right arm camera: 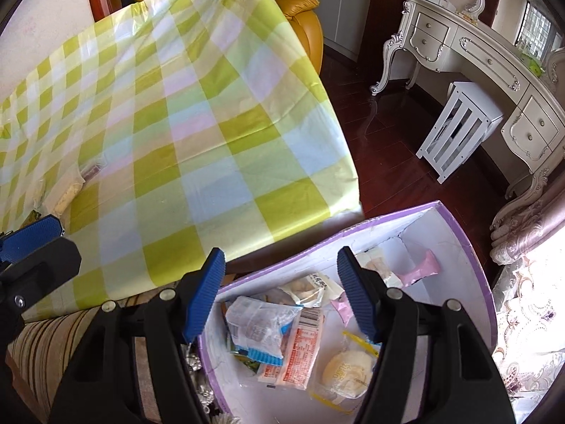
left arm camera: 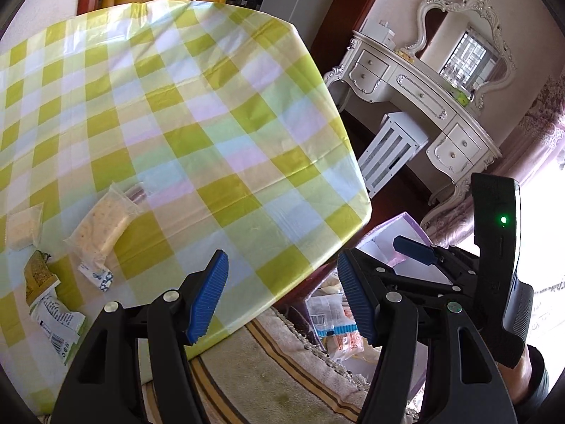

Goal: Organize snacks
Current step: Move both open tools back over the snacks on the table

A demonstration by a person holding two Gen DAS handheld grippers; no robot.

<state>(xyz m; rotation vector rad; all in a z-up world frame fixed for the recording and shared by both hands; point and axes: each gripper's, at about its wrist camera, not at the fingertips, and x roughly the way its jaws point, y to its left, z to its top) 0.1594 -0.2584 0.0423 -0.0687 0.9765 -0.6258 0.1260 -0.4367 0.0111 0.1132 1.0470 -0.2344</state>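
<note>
You held both grippers, left [left arm camera: 282, 295] and right [right arm camera: 280, 291], half open and empty, since wrapped snacks [left arm camera: 100, 228] remained on the table's [left arm camera: 229, 106] near-left. The right one hovered over the purple-rimmed box [right arm camera: 466, 243], where sorted packets [right arm camera: 300, 346] lay.

We see several wrapped snacks [left arm camera: 100, 228] lying flat near the checked table's [left arm camera: 219, 113] left edge, the largest a pale clear-wrapped bar. More packets [right arm camera: 279, 332] lie jumbled inside the open purple-rimmed white box [right arm camera: 473, 247] beside the table.
</note>
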